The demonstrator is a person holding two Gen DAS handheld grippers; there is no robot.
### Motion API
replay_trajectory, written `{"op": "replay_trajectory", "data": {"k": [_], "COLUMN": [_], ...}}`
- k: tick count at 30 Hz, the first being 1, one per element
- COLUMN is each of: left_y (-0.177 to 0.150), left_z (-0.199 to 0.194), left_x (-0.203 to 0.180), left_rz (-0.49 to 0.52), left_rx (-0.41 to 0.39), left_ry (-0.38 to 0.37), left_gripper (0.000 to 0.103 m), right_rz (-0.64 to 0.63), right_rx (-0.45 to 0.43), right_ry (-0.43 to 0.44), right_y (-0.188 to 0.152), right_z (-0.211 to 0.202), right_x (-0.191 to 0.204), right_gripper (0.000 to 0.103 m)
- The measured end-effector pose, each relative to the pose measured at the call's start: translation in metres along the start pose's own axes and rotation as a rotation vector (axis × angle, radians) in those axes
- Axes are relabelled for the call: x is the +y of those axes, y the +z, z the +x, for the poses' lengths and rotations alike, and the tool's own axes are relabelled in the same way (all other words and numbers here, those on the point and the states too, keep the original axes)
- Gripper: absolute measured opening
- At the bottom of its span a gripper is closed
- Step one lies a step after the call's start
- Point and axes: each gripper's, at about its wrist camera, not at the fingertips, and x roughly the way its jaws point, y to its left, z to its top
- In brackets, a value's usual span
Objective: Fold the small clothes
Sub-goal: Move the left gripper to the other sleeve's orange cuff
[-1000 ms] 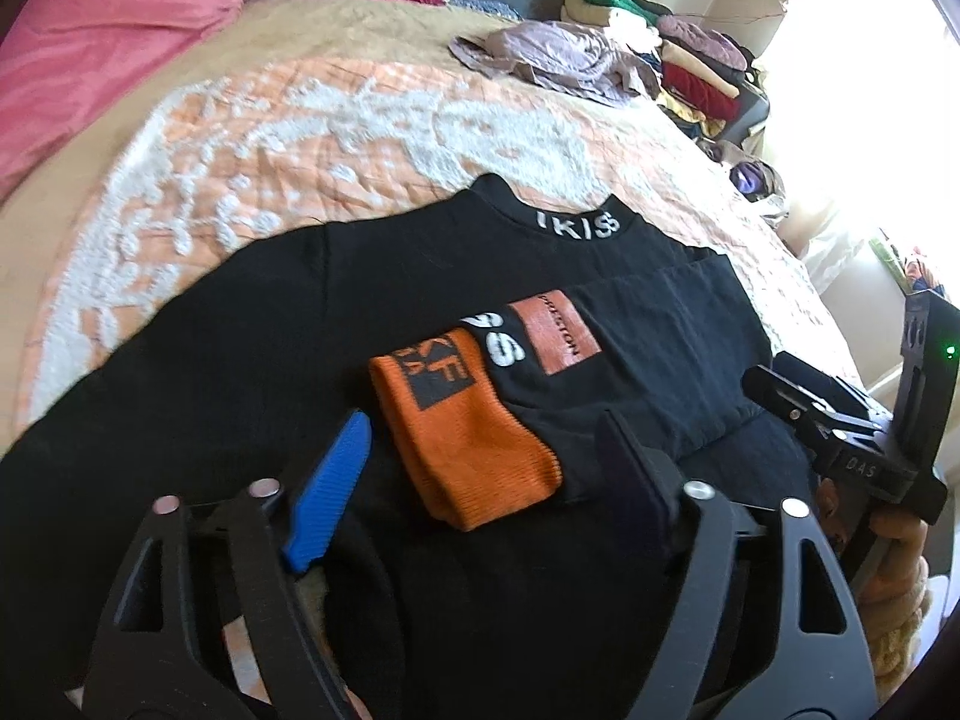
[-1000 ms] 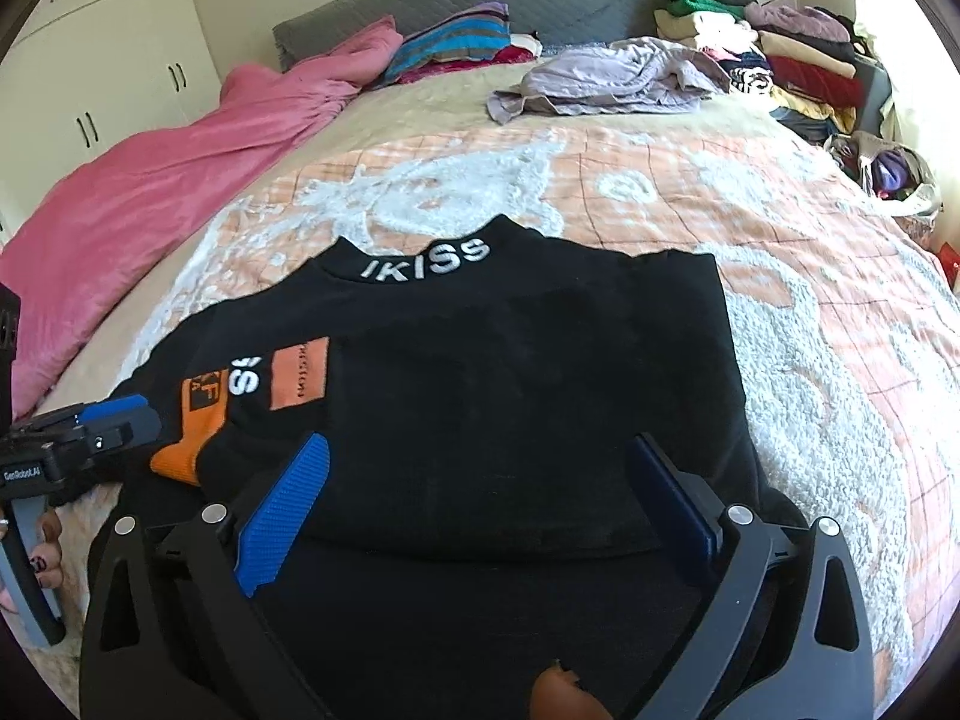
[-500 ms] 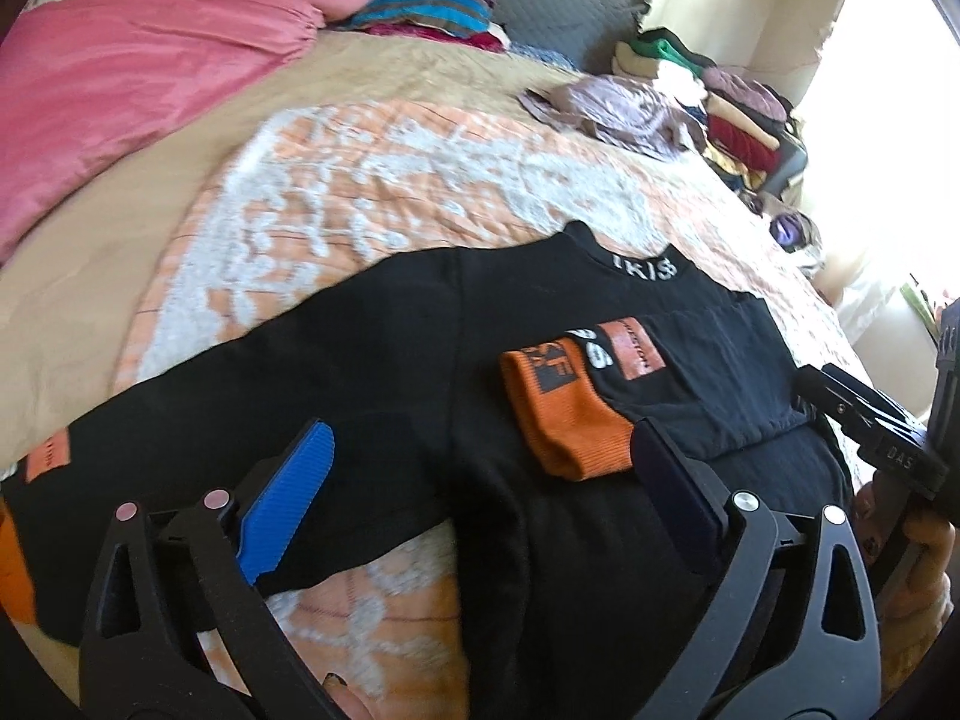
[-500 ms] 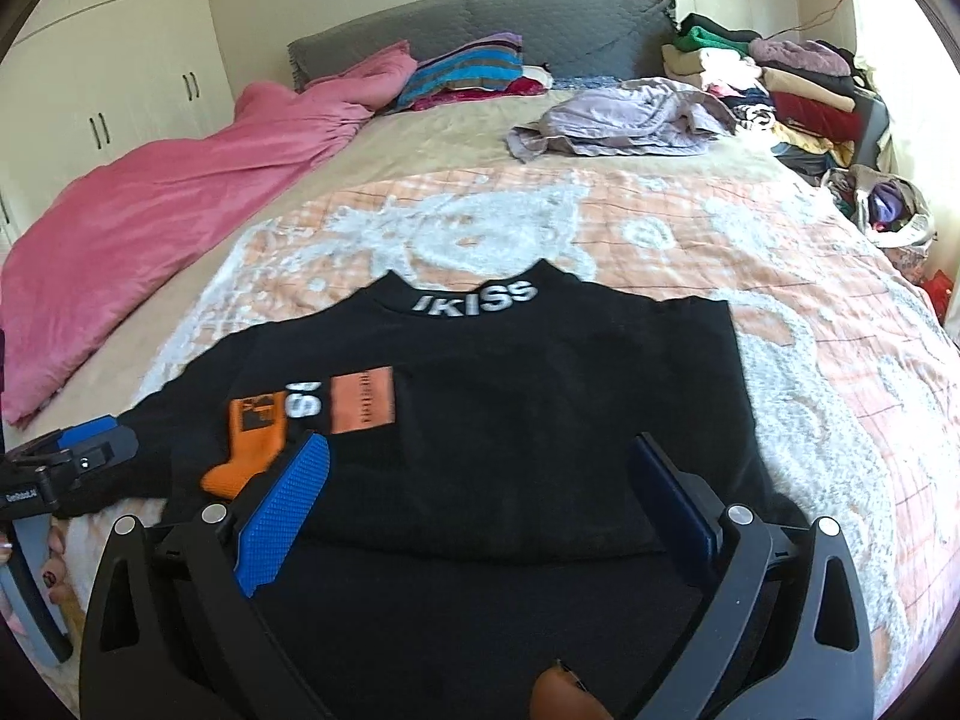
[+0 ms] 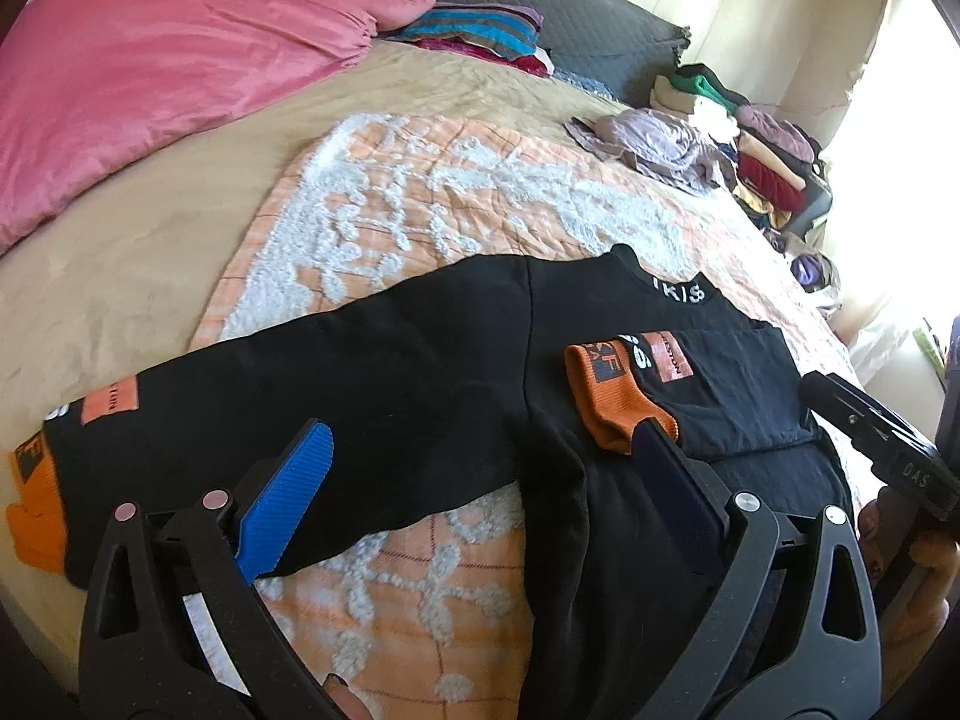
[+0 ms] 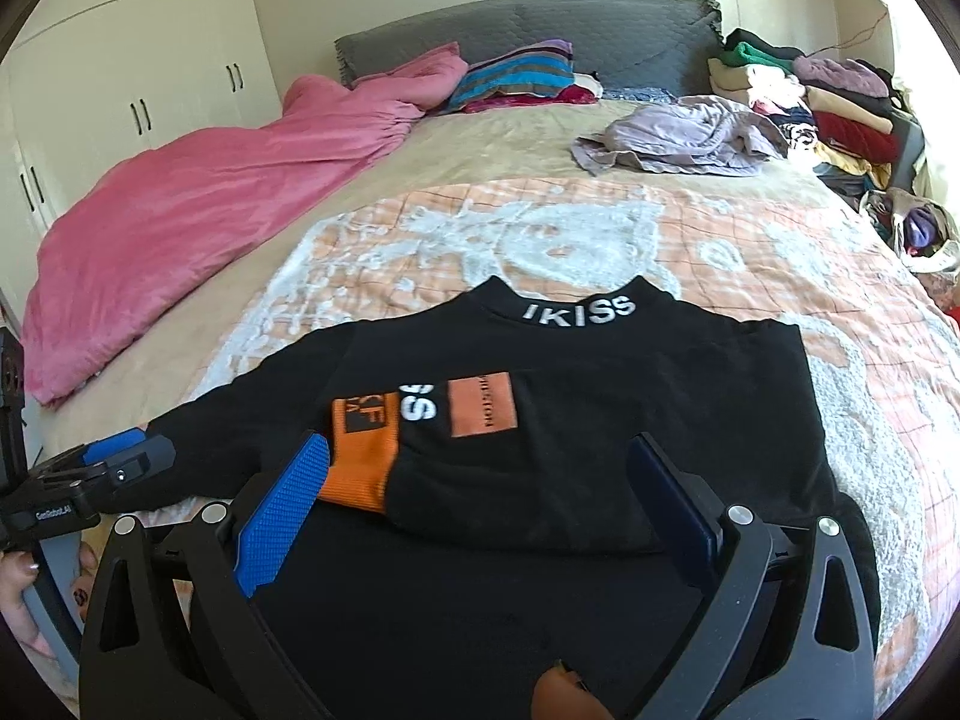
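A black sweater (image 6: 600, 432) with a white-lettered collar (image 6: 579, 311) lies flat on the orange-and-white blanket (image 5: 456, 204). One sleeve is folded across its chest, its orange cuff (image 5: 615, 399) lying on the body. The other sleeve (image 5: 312, 384) stretches out left and ends in an orange cuff (image 5: 36, 510). My left gripper (image 5: 480, 468) hovers open over the armpit area, nothing between its pads. My right gripper (image 6: 480, 486) hangs open above the sweater's lower part, empty. Each gripper shows in the other's view: the right gripper (image 5: 882, 450), the left gripper (image 6: 102, 477).
A pink duvet (image 6: 198, 204) lies along the bed's left side. A crumpled lilac garment (image 6: 678, 135) and a stack of clothes (image 6: 840, 114) sit at the back right, striped pillows (image 6: 516, 75) by the grey headboard. White wardrobes (image 6: 120, 72) stand at the left.
My left gripper has drawn back leftward from the folded sleeve's cuff, bringing the outstretched sleeve into view, and its jaws have widened. My right gripper has pulled back and risen above the sweater.
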Motion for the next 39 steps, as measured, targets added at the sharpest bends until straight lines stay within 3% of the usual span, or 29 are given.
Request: {"op": "replay_trajectory", "data": {"k": [24, 39], "left_y": [-0.011, -0.022], "left_z": [-0.061, -0.083], "left_x": [0.070, 0.115], "left_rz": [-0.149, -0.233], "left_rx": [-0.092, -0.103], "left_ry": [0.109, 0.173], "left_gripper": [0.093, 0.093], "right_rz": [-0.161, -0.258], "right_rx": [0.003, 0.010], "right_ry": [0.101, 0.167], "right_y": [0.011, 0.007], "right_z": [0.001, 0.008], "right_x": [0.089, 0.146], "right_gripper": [0.098, 0.098]}}
